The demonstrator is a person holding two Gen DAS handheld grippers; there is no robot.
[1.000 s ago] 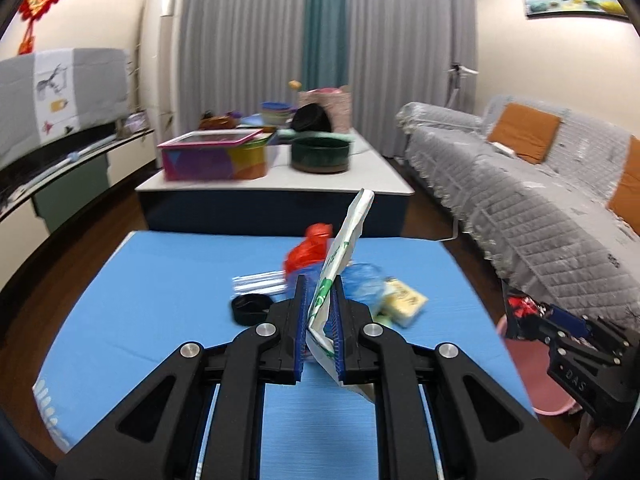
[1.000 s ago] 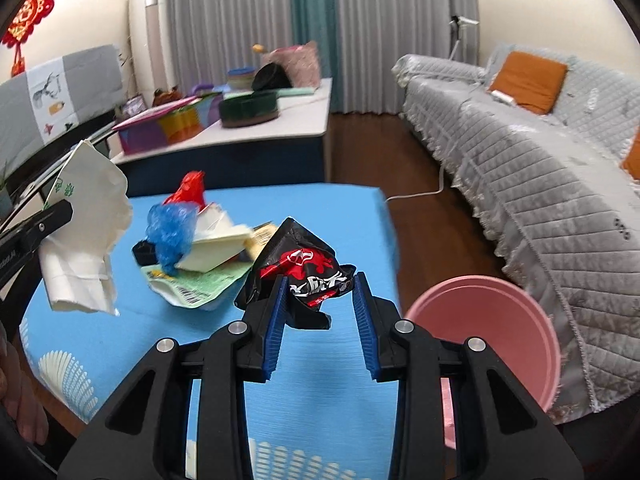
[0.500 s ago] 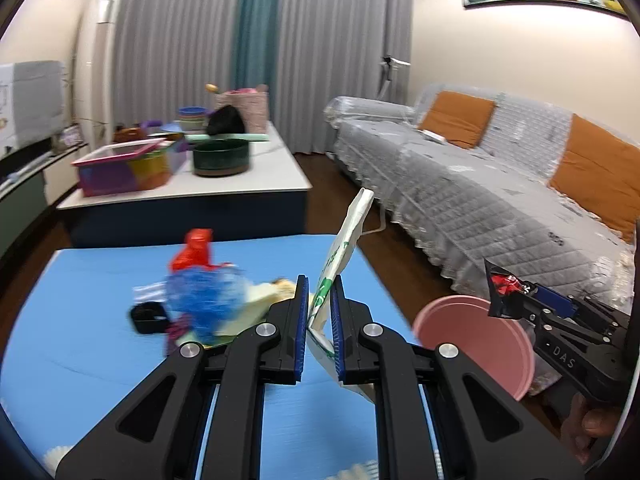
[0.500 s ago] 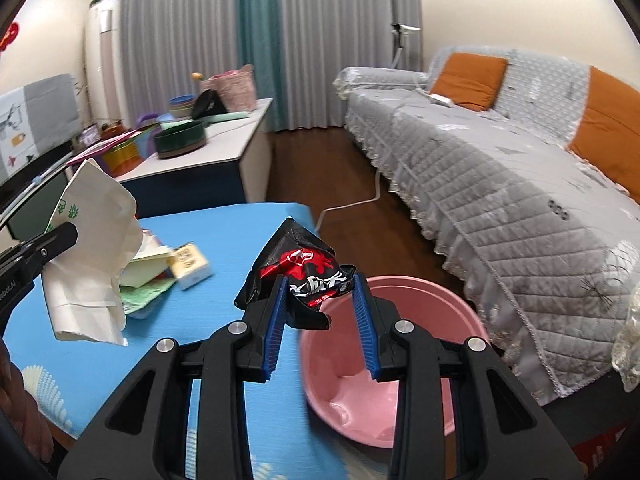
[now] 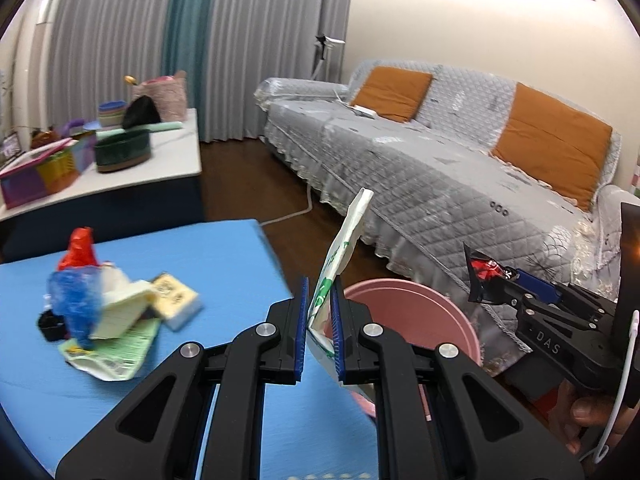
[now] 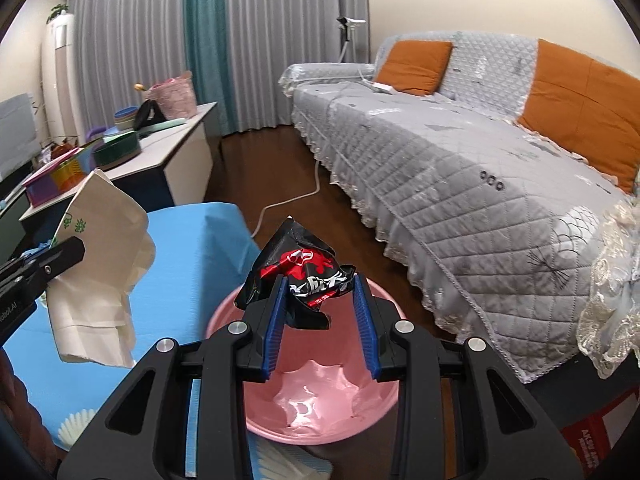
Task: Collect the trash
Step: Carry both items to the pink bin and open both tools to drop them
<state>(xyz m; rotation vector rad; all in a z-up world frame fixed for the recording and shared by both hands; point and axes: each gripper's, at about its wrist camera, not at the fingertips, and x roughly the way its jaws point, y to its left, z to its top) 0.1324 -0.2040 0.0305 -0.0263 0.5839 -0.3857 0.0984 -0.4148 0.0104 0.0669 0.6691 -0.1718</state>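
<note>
My left gripper point(image 5: 319, 304) is shut on a white paper bag with green print point(image 5: 340, 252), held upright just left of the pink bin point(image 5: 424, 312). The same bag point(image 6: 100, 264) hangs at the left of the right wrist view. My right gripper point(image 6: 318, 304) is shut on a crumpled black and red snack wrapper point(image 6: 304, 276), which hangs above the open pink bin point(image 6: 320, 400). From the left wrist view that wrapper point(image 5: 482, 276) shows at the right, beyond the bin. A heap of trash point(image 5: 108, 312) lies on the blue table point(image 5: 200, 256).
A grey-covered sofa point(image 6: 460, 160) with orange cushions runs along the right. A white cable point(image 6: 288, 200) lies on the dark wooden floor. A white table point(image 5: 168, 160) with bowls and boxes stands behind the blue one. A hand point(image 5: 588, 416) shows at the lower right.
Both grippers have swung to the right, away from the trash heap. The pink bin has come under the right gripper's wrapper and beside the left gripper's bag. Both grips are unchanged.
</note>
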